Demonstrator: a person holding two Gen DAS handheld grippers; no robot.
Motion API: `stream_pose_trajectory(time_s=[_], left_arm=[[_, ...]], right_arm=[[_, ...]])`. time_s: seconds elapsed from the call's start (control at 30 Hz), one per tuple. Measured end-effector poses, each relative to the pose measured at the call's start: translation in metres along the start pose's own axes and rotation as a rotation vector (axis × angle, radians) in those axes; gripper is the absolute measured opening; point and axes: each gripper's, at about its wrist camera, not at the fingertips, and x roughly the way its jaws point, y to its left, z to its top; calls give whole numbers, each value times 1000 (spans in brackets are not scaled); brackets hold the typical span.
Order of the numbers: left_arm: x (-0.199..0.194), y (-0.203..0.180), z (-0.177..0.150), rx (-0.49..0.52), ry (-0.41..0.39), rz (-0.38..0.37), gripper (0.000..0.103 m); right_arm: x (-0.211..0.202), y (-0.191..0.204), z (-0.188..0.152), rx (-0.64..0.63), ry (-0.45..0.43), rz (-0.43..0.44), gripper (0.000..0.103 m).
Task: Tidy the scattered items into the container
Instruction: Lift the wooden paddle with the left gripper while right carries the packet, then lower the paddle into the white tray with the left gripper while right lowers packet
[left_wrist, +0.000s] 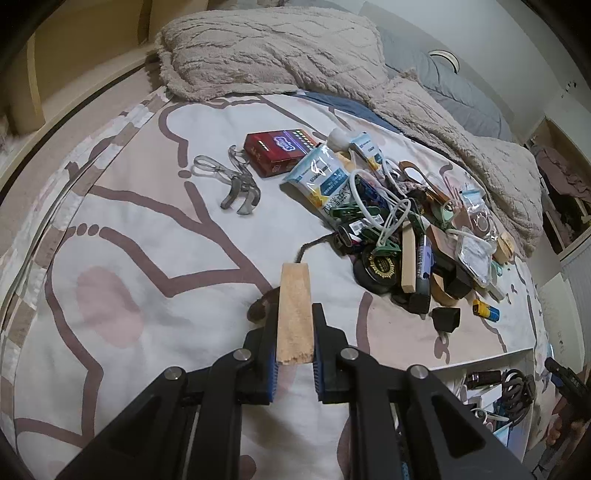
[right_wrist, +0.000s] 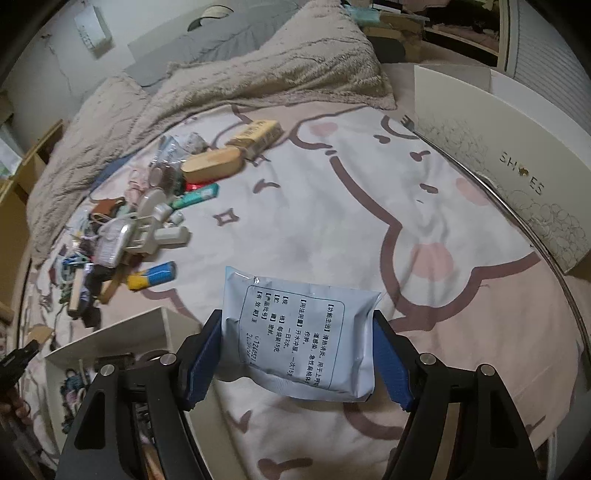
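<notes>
While the left gripper (left_wrist: 294, 332) clamped a wooden block (left_wrist: 294, 314), the right gripper (right_wrist: 297, 354), jaws wide, pinched a pale blue sachet (right_wrist: 299, 332) above the bedsheet (right_wrist: 332, 206); the white container (right_wrist: 107, 332) sat lower left.

The patterned pink-and-white bedsheet (right_wrist: 325, 206) lies bare across its broad middle, giving open passage. A dense heap of small scattered clutter (left_wrist: 402, 236) blocks one side, the rumpled beige fleece blanket (left_wrist: 280, 55) walls off the far end, and a white cardboard shoebox lid (right_wrist: 517, 147) stands along the other edge.
</notes>
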Motion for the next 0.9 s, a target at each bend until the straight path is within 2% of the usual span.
stream_pose_trajectory(time_s=[0.27,0.53,0.6,0.9], left_arm=[[-21,2,3,-15,-58,-21,15],[-60,-21,2,61,-189,-63,15],[-73,-31,-2,81,-244,-72,15],[-122,-61,-23,139,-389,-131,15]], right_arm=[[-23,14,2,-30,-46,79,76],[-64,31,-3,-98,-135,139,76],[-73,36,-6,-113,-150,167,76],[-93,60,-22,-189,-193,277,76]])
